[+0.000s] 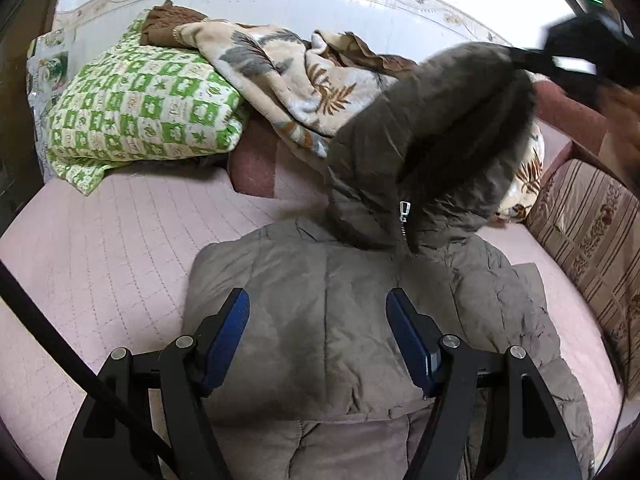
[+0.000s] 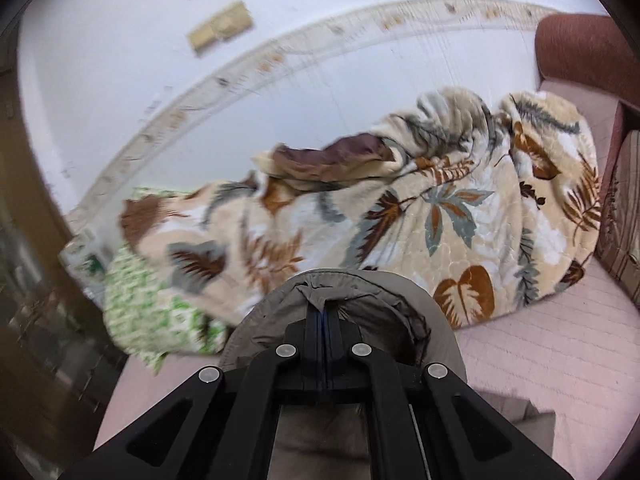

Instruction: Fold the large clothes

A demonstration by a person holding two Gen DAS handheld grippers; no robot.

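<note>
A grey-brown padded jacket [image 1: 340,320] lies folded on the pink quilted bed [image 1: 100,248]. Its fur-trimmed hood [image 1: 440,136] is lifted up off the bed, with a zipper pull [image 1: 404,212] hanging at its base. My right gripper [image 2: 325,306] is shut on the hood's rim [image 2: 360,284]; in the left wrist view it shows blurred at the top right [image 1: 524,56], pinching the hood's top. My left gripper [image 1: 318,308] hovers open over the jacket's body, with nothing pinched between its blue pads [image 1: 228,332].
A leaf-patterned beige blanket [image 2: 460,216] is heaped along the white wall behind the jacket. A green checked pillow [image 1: 140,112] lies at the left with a brown cloth [image 1: 168,20] on it. A striped cushion [image 1: 592,240] borders the bed on the right.
</note>
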